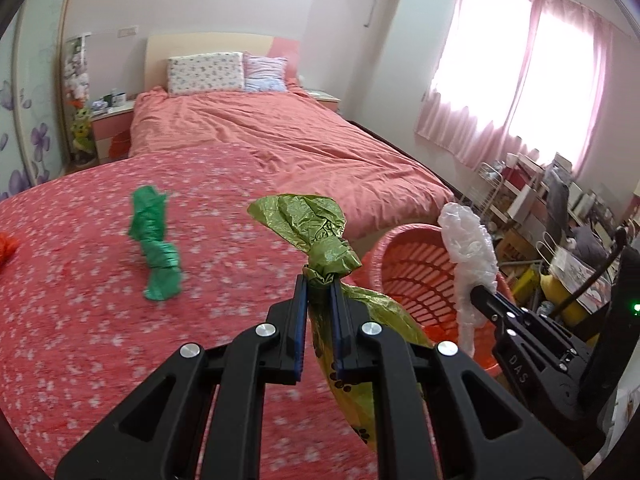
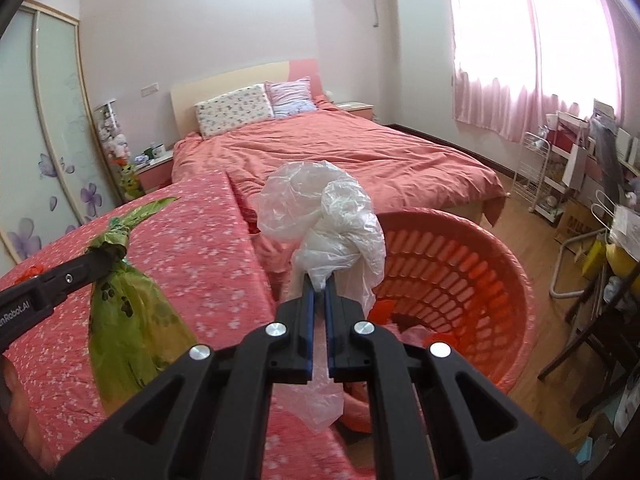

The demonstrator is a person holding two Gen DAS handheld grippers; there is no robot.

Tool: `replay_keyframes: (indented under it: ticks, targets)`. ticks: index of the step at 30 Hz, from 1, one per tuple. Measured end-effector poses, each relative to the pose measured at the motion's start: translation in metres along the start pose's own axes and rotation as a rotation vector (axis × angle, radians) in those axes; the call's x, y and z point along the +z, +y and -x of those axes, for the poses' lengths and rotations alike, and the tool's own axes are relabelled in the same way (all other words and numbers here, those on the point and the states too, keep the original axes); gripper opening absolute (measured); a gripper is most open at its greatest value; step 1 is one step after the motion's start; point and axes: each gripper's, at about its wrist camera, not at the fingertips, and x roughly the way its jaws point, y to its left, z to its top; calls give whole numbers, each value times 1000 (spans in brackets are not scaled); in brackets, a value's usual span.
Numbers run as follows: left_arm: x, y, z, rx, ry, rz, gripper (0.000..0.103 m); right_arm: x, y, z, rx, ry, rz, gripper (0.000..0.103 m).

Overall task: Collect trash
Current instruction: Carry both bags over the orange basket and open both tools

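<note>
My left gripper (image 1: 319, 283) is shut on the knot of an olive-green plastic bag (image 1: 312, 228), which hangs above the red flowered cloth (image 1: 100, 320). The same bag (image 2: 128, 320) shows at the left of the right wrist view, with the left gripper (image 2: 110, 254) clamped on it. My right gripper (image 2: 319, 283) is shut on a crumpled clear plastic bag (image 2: 332, 216), held at the near rim of the red slatted basket (image 2: 460, 264). That clear bag (image 1: 468, 248) and the right gripper (image 1: 476, 292) hang over the basket (image 1: 416, 276). A twisted dark-green bag (image 1: 156, 248) lies on the cloth.
An orange scrap (image 1: 6, 250) lies at the cloth's left edge. Red and orange pieces (image 2: 408, 320) sit inside the basket. Behind stands a bed with a pink duvet (image 1: 280, 140). A cluttered rack and chair (image 2: 580, 184) fill the right side, on a wood floor (image 2: 532, 380).
</note>
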Motion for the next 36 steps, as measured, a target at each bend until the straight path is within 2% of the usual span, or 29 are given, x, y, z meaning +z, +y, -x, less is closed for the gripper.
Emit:
replay_keyframes:
  ticks: [15,23,24,28,31,36]
  targets:
    - [9,-75,-45,-143,14,-98,11,5,-71,-8,-27,-16,-132,7]
    - [7,-97,-73,-179,57,-118,12,11,-100,-23,-32,-16,-188,11]
    - [7,-96,-75,-174,61,-116,13,12,-104,-25,-25,-14,-200,13]
    - [2,-88,-84,-157,86,-94,39,13,-115,-33,-19,-3,-230,25]
    - [-1,-78,-85,-133,101,-78,41,10,-117,-36,-27,2,-230,32]
    - [-3,-52,-73,-70,89,-56,43,9,-104,-36,-49,-4,-189,50]
